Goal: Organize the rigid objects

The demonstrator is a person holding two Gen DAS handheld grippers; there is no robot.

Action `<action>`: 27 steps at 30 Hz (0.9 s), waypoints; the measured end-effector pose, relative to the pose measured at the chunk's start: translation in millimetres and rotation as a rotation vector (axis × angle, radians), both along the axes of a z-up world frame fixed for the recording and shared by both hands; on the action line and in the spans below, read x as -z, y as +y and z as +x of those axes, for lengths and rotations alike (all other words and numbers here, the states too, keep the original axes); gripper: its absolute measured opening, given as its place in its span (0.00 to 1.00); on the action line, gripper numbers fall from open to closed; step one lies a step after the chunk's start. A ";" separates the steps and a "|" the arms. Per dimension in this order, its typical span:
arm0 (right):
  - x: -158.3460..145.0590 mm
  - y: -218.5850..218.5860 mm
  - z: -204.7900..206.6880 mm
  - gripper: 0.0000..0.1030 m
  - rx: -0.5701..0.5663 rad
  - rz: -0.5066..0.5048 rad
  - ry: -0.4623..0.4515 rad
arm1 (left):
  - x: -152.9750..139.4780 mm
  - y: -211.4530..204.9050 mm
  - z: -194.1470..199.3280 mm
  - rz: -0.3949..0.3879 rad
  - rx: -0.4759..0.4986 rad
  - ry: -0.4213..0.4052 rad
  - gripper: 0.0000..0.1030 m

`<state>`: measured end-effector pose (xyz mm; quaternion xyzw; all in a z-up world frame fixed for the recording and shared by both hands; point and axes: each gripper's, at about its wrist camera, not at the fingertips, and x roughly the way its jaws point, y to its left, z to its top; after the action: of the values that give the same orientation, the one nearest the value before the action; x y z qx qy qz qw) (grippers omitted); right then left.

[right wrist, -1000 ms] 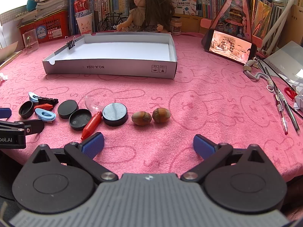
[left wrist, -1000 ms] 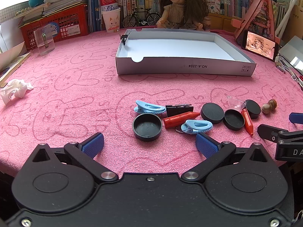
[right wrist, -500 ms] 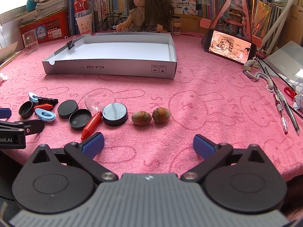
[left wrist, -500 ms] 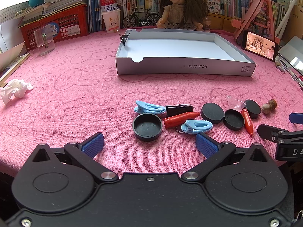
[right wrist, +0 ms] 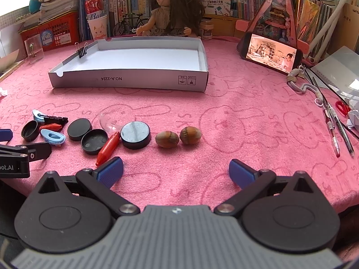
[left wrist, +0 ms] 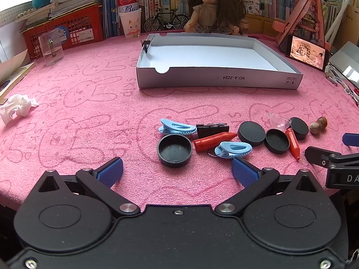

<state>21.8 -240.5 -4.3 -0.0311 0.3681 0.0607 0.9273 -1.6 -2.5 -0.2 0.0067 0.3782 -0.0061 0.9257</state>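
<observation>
The cloth (left wrist: pixel 89 103) was pink with rabbit outlines; clips (left wrist: pixel 177 127) pale blue, crayons (left wrist: pixel 213 140) red, caps (left wrist: pixel 174 150) black

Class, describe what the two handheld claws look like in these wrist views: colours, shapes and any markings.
Both claws have black linkage arms with silver pivot pins, round black housings and ribbed blue fingertip pads. The left claw has an all-black body; the right claw has a grey ribbed body. White lettering, only partly readable, shows on each one's side. No hands or sleeves show.

Caps (left wrist: pixel 174 150), clips (left wrist: pixel 233 149) and acorns (right wrist: pixel 167 139) before the box (left wrist: pixel 218 78).
</observation>
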 end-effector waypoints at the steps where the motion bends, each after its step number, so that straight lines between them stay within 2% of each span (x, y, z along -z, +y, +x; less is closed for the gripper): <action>1: -0.2 -0.6 0.2 1.00 -0.001 0.001 -0.002 | -0.2 1.3 -0.1 0.000 0.001 -0.001 1.00; 11: 3.2 -0.2 -6.7 1.00 -0.003 0.007 -0.039 | -1.5 4.2 3.7 -0.008 0.000 0.003 1.00; 14: 2.0 -1.0 -7.8 1.00 -0.009 0.015 -0.045 | -3.7 4.4 3.6 -0.013 0.010 0.001 0.95; 20: -5.6 -4.0 -9.3 0.98 -0.020 0.046 -0.088 | -9.9 -0.9 -3.0 -0.035 0.083 -0.036 0.66; 25: -12.4 -10.4 -10.1 0.82 -0.016 0.060 -0.132 | -16.2 1.6 -8.3 -0.048 0.075 -0.075 0.45; 27: -13.6 -13.9 -9.5 0.67 -0.011 0.055 -0.142 | -20.9 7.9 -10.9 -0.057 0.059 -0.103 0.44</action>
<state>12.3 -254.4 9.3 -0.0117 0.2995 0.0734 0.9512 -12.5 5.4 20.7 -0.0081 0.3294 -0.0437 0.9431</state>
